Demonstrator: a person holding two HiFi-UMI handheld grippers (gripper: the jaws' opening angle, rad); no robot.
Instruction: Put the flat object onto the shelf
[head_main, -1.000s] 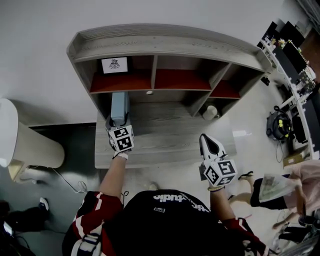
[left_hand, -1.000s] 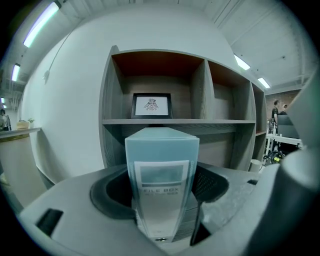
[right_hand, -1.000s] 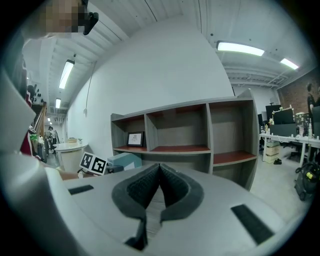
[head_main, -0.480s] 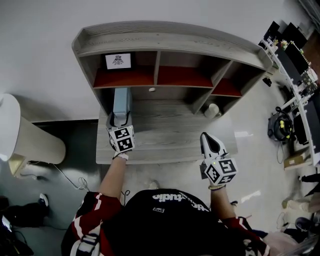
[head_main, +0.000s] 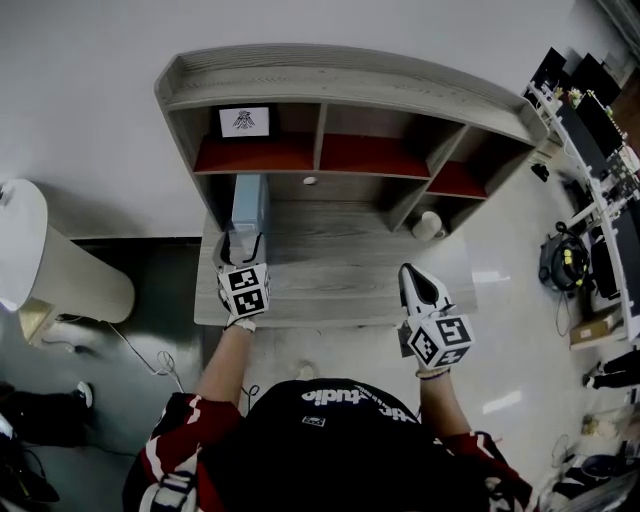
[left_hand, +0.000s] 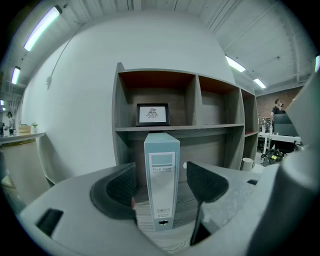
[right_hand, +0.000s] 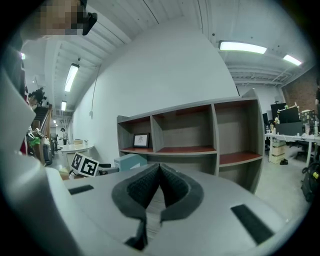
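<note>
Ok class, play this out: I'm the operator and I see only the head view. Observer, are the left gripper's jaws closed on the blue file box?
Observer: No. The left gripper view shows the left gripper with jaws apart; the file box stands upright beyond them, with a gap on each side.
Operator: And the right gripper?
Observer: Its own view shows the jaws pressed together, nothing between them.

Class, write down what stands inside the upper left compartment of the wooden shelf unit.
A small framed picture stands alone against the back wall of that compartment of the shelf unit. Whatever lies behind the frame is covered by it.
</note>
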